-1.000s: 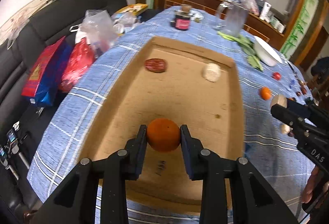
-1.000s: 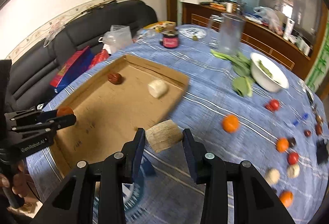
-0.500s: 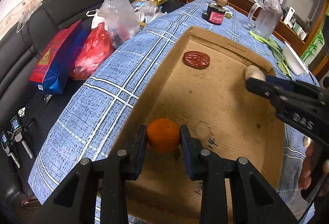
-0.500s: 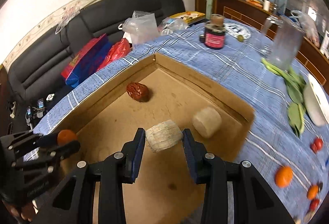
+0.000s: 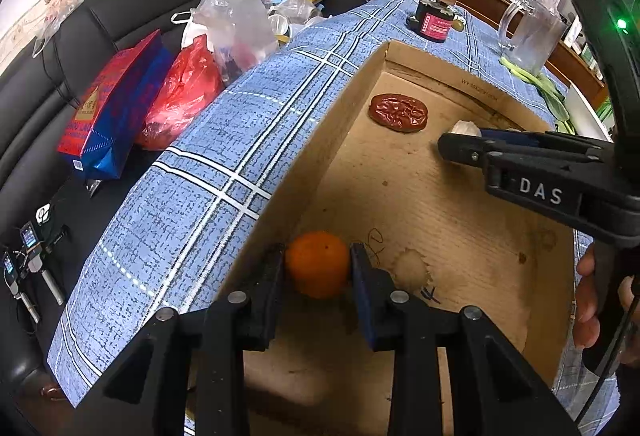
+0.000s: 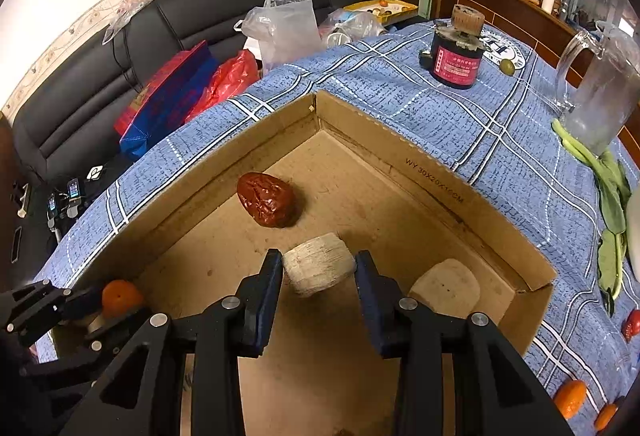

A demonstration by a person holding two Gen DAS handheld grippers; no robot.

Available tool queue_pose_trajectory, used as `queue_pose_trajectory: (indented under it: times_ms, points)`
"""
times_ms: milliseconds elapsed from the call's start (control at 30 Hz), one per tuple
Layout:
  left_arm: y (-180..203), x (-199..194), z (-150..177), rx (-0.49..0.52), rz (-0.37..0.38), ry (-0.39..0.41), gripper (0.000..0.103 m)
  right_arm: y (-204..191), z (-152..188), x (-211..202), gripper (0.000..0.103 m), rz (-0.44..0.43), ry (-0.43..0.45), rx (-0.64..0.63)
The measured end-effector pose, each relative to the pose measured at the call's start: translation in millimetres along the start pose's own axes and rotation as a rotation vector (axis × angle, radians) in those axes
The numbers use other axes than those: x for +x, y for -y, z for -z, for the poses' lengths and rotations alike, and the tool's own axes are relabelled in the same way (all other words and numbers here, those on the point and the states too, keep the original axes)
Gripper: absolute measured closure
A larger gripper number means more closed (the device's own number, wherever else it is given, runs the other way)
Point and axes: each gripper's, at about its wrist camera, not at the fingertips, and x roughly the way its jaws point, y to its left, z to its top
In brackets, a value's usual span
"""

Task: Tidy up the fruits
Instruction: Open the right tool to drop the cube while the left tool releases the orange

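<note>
My left gripper [image 5: 318, 268] is shut on an orange fruit [image 5: 318, 263], low inside the near left corner of a shallow cardboard box [image 5: 312, 140]. The right gripper [image 6: 318, 270] is shut on a pale, ribbed, chunky piece [image 6: 319, 268] and hangs over the box floor [image 6: 360, 204]. A wrinkled dark red date [image 6: 266, 199] lies just beyond it. Another pale chunk [image 6: 445, 286] rests on the floor to its right. In the left wrist view the right gripper [image 5: 456, 140] reaches in from the right, with the date [image 5: 399, 112] behind it.
The box sits on a blue checked tablecloth [image 6: 500, 116]. A dark jar [image 6: 456, 54], a glass mug [image 6: 604, 92] and green leaves [image 6: 608, 196] stand beyond. Loose orange and red fruits [image 6: 570, 398] lie at the right. Bags [image 5: 120, 108] rest on a black sofa [image 5: 60, 48] at the left.
The right gripper has carried its pale chunk from outside the box to over the box floor near the date. My left gripper has sunk with the orange into the near left corner.
</note>
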Motion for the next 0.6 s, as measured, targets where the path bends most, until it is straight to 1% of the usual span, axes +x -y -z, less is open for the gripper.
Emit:
queue_pose_trajectory:
  times_ms: [67, 167, 233, 267, 300, 433, 600]
  points:
    - [1.3, -0.2, 1.0, 0.010, -0.006, 0.005, 0.072, -1.4, 0.4, 1.2, 0.062, 0.016, 0.004, -0.010]
    - [1.2, 0.1, 1.8, 0.018, -0.007, 0.006, 0.071, -1.2, 1.7, 0.6, 0.062, 0.019, 0.005, -0.010]
    - [0.4, 0.1, 2.8, 0.021, -0.002, 0.002, 0.067, 0.1, 2.6, -0.3, 0.056, 0.023, 0.004, -0.007]
    - [0.6, -0.1, 3.4, 0.021, 0.002, 0.001, 0.065, 0.9, 3.6, -1.4, 0.047, 0.032, 0.007, -0.005]
    - [1.2, -0.3, 4.6, 0.024, 0.004, -0.001, 0.062, 1.1, 4.2, -2.5, 0.041, 0.035, 0.009, -0.003]
    - [3.9, -2.1, 10.8, 0.037, -0.010, -0.005, 0.057, 1.4, 8.2, -8.3, 0.040, 0.057, 0.016, -0.005]
    - [1.0, -11.1, 16.5, 0.018, 0.005, -0.001, 0.057, 0.6, 15.2, -25.4, 0.040, 0.062, 0.036, 0.010]
